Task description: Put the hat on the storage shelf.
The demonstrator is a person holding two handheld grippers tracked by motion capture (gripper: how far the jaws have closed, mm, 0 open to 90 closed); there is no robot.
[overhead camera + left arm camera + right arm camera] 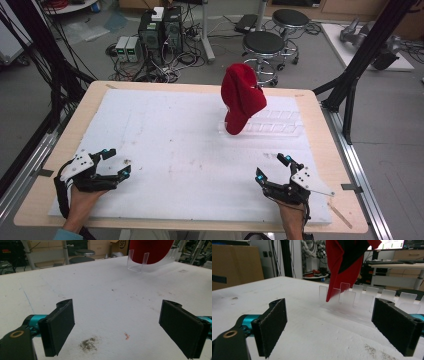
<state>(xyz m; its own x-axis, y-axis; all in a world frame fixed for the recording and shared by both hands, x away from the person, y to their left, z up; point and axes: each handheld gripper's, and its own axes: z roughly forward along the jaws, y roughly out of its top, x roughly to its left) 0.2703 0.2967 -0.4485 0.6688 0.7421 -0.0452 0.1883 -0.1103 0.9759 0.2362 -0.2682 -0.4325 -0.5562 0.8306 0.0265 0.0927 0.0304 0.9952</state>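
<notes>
I see the red cap (242,97) standing upright in the clear slotted rack (280,127) at the far right of the white table mat (165,145), brim down. My right gripper (273,168) sits near the front edge, well apart from it, jaws wide and empty. My left gripper (116,162) rests front-left, also spread wide, holding nothing.

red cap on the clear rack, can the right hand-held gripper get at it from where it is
Probably yes: the right hand-held gripper is open, and only bare white pad lies between it and the red cap standing in the clear rack.
</notes>
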